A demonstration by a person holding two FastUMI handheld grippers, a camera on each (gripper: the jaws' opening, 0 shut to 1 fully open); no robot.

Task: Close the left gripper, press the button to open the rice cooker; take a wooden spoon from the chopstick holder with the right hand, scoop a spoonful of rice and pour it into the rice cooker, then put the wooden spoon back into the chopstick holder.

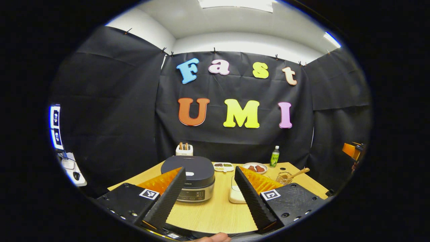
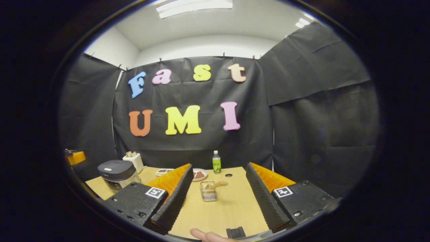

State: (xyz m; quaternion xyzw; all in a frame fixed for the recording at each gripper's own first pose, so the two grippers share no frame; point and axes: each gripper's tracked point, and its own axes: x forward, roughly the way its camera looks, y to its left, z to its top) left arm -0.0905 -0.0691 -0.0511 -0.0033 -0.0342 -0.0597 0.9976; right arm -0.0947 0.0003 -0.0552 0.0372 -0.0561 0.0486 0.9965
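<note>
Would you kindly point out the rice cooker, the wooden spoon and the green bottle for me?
rice cooker [image 1: 188,168]: left gripper view, on its dark closed lid.
wooden spoon [image 2: 220,184]: right gripper view, on its handle.
green bottle [image 2: 216,163]: right gripper view, on its body.

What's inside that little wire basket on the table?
A wooden spoon stands in the chopstick holder, its handle leaning out over the rim. The spoon's lower end sits down inside, behind the mesh, too small to make out. I can't tell if anything else is in there.
</note>
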